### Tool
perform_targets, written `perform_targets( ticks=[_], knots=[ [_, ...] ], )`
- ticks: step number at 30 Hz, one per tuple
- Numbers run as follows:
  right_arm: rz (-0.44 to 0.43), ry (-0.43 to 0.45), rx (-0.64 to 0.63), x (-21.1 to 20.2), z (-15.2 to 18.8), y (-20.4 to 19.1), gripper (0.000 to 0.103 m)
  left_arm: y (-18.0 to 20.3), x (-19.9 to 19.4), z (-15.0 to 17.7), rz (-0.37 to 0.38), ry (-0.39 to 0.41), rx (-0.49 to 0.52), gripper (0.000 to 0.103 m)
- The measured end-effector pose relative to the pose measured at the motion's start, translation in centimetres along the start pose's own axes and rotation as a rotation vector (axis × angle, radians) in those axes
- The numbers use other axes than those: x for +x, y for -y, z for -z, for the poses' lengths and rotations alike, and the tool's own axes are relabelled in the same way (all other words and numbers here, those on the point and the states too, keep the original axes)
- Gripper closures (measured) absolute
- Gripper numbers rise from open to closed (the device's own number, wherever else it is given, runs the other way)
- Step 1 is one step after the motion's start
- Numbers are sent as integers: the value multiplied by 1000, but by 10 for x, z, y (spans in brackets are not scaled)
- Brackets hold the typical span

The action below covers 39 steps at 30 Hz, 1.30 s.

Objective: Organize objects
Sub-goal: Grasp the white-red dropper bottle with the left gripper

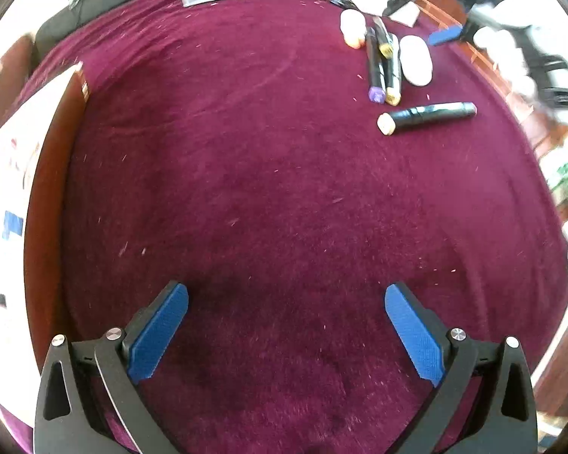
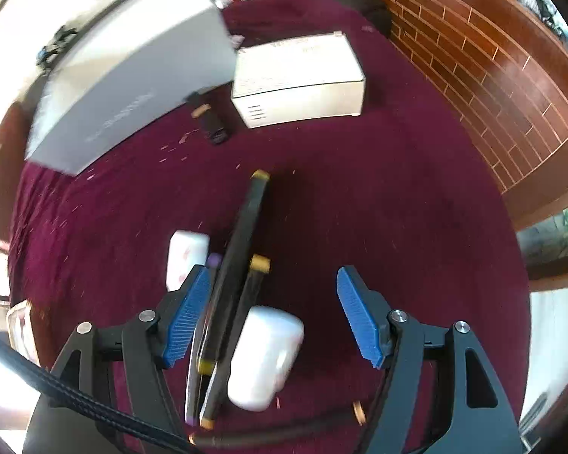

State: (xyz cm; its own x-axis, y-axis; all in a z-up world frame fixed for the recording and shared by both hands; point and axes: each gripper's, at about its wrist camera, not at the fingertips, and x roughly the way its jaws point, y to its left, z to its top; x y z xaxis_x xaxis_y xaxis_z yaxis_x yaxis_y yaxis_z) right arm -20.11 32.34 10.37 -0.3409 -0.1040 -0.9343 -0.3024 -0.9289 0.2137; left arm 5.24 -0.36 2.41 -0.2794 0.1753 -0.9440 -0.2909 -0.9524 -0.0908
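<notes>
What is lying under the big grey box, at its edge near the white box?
From under the grey box a dark marker sticks out on the red cloth. Its covered end cannot be seen.

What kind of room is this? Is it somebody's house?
Probably a room at home, or maybe an office. A table wears a dark red velvety cloth, marker pens and a white box lie on it, and the wood floor shows beside it.

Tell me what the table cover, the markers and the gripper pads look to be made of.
Table cover: apparently a plush maroon fabric like velvet; matte, napped, with lint specks and a faint crease.
Markers: likely hard plastic; smooth black barrels with a slight sheen and coloured end caps.
Left gripper pads: probably moulded or printed blue plastic or rubber; fine ribbed texture, matte, on black arms.
</notes>
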Motion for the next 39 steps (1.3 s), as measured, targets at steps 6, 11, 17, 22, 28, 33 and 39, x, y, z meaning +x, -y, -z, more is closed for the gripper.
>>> perform_targets(
  ticks=[6,11,17,22,28,33,39],
  knots=[
    [11,-80,-83,33,-10,-42,47,-36,-14,11,15,-8,-137,2],
    [-79,-135,-211,34,14,-85,53,-51,-28,15,1,26,-185,2],
    [-268,-294,-337,28,68,-116,53,-56,-30,17,19,34,-224,2],
    [-422,-451,-351,19,111,-115,53,-54,-41,18,44,71,-209,2],
    [-386,-203,-280,-55,102,-72,53,-51,-40,-6,70,99,-214,2],
    [-179,211,-267,-135,113,-37,28,-42,-13,-33,67,101,-202,2],
    [-244,111,-7,-116,107,8,4,-8,6,-26,19,70,-11,15]
  ],
)
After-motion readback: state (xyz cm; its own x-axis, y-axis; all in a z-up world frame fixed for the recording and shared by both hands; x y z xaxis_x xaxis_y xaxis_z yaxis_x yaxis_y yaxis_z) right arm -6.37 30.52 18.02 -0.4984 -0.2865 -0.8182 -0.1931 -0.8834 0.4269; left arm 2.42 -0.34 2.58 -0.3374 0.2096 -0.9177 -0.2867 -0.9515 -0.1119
